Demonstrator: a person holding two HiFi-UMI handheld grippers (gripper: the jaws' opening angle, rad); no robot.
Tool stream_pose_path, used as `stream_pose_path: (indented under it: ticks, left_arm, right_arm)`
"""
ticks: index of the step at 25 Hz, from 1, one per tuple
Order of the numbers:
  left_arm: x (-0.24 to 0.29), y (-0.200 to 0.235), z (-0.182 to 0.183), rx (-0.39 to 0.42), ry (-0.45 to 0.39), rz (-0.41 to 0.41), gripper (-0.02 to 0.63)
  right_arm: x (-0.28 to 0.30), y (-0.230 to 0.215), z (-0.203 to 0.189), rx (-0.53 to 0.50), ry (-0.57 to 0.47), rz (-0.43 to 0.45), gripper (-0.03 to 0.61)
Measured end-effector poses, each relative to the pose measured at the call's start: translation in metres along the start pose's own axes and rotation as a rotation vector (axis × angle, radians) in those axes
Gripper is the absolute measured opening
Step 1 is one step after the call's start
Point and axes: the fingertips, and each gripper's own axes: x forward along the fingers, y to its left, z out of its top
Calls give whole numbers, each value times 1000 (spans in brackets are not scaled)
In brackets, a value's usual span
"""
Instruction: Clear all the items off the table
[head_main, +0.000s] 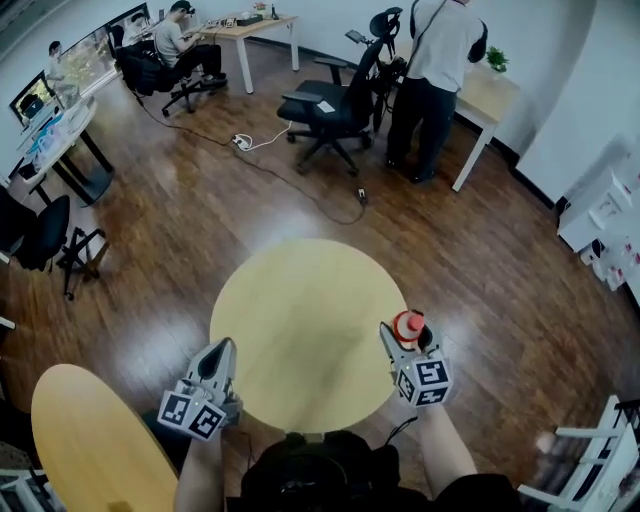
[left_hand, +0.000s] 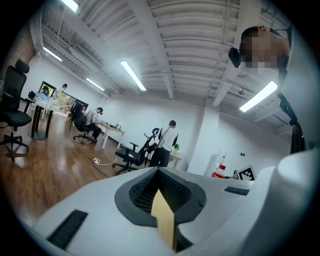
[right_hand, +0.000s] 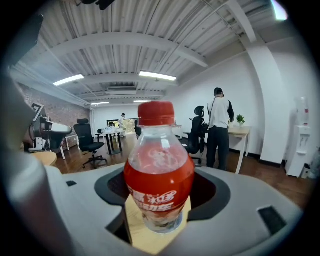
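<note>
Right gripper view: a small clear bottle (right_hand: 159, 170) with a red cap and a red label is recorded upright, clamped between the jaws of the right gripper (head_main: 405, 338). White characters are printed across the label, but they curve round the bottle and are not read with confidence. The base is seen against pale wood; whether it rests on the round table (head_main: 300, 300) cannot be settled. In the head view only the red cap is exposed, at the table's right edge, the body being hidden behind the gripper. The left gripper (head_main: 222, 352) is found at the table's near left edge. Its jaws are set together with nothing between them, and a sliver of wood is seen beneath the tips in the left gripper view. There the bottle is also made out, small, at far right.
</note>
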Motion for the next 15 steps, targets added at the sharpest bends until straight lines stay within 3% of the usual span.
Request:
stream_pose_path:
  ticks: [8, 15]
  left_arm:
    - [-7, -2, -20, -49, 65, 39, -9]
    - [-32, 12, -17, -37, 83, 118, -9]
  right_arm:
    - [19, 7, -56, 11, 118, 14, 319]
    - [21, 13, -80, -11, 102, -11, 322]
